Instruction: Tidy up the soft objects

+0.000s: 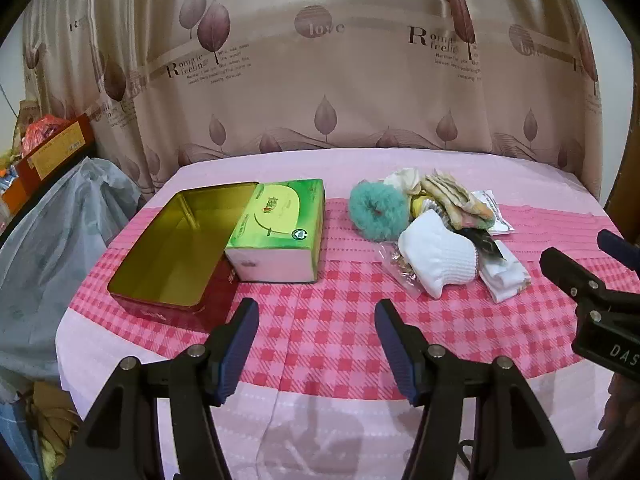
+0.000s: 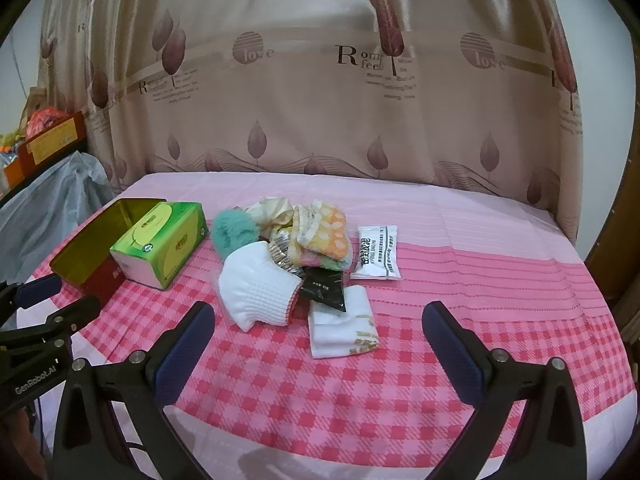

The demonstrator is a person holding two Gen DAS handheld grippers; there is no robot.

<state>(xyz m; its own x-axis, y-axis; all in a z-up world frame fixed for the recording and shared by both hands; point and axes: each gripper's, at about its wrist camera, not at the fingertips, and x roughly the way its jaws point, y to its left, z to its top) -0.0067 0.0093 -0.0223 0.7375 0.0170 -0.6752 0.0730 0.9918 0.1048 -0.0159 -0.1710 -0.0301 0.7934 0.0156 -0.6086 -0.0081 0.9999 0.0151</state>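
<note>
Nothing is yet sorted. Left gripper (image 1: 316, 344) and right gripper (image 2: 318, 344) are held wide open, empty. The white glove (image 2: 260, 284) is judged nearest for transfer to the tin (image 1: 176, 248).

Open tin (image 1: 172, 248) beside tissue box (image 1: 276, 228)

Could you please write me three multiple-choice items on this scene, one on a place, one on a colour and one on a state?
1. Where does the green tissue box rest?
A. Leaning on the open tin
B. On the sock pile
C. Against the curtain

2. What colour is the fluffy scrunchie?
A. Yellow
B. Teal
C. Black

3. How do the right tongs stand?
A. Shut on a sock
B. Shut, empty
C. Open, empty

Answers: 1 A, one end of the box lies over the tin's rim. 2 B, its fur is teal. 3 C, the fingers stand wide apart above the checked cloth, gripping nothing.
</note>
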